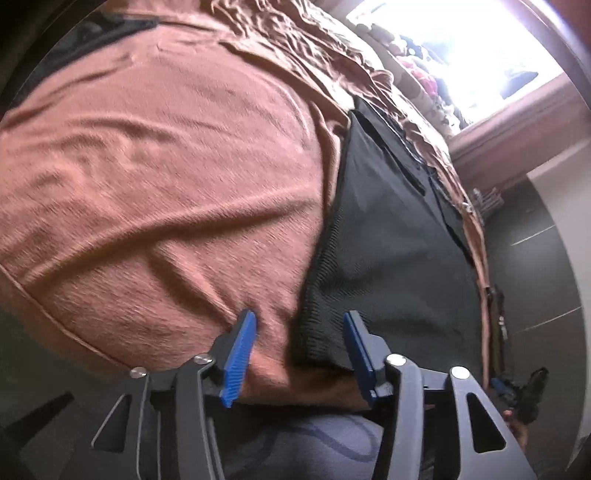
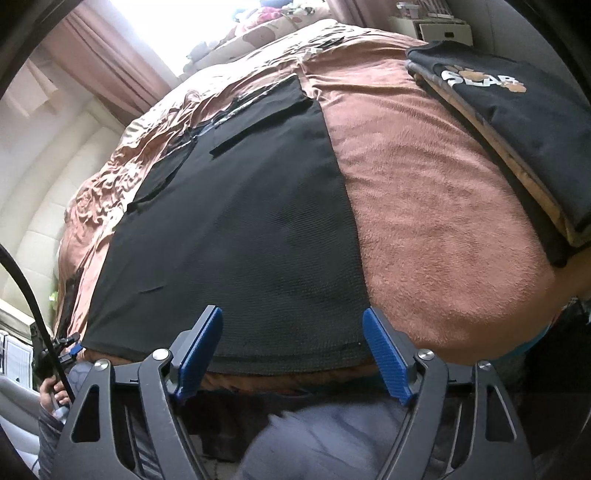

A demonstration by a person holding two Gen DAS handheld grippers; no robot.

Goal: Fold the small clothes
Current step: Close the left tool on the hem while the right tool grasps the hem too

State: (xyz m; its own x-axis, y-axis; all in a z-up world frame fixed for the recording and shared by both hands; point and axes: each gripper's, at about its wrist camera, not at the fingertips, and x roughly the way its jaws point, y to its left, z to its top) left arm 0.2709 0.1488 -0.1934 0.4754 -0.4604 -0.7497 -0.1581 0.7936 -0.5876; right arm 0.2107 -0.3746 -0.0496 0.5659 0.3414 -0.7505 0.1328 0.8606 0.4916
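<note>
A black ribbed garment (image 1: 388,258) lies spread flat on a brown fleece blanket (image 1: 166,184) covering a bed. In the left wrist view, my left gripper (image 1: 299,317) hovers over the garment's near left corner. Its blue pads (image 1: 238,358) stand apart on either side of the corner, not pressing it. In the right wrist view, the same garment (image 2: 240,221) fills the middle. My right gripper (image 2: 291,314) stands wide open over the near hem by the right corner, with its pads (image 2: 388,354) off the cloth.
A folded black garment with white "SLAB" lettering (image 2: 517,110) tops a stack at the blanket's (image 2: 443,221) right. Crumpled sheet, pillows and soft toys (image 2: 258,22) lie beneath a bright window. A cream headboard (image 2: 55,166) is at left. The person's grey-blue trousers (image 2: 332,435) are just below the bed edge.
</note>
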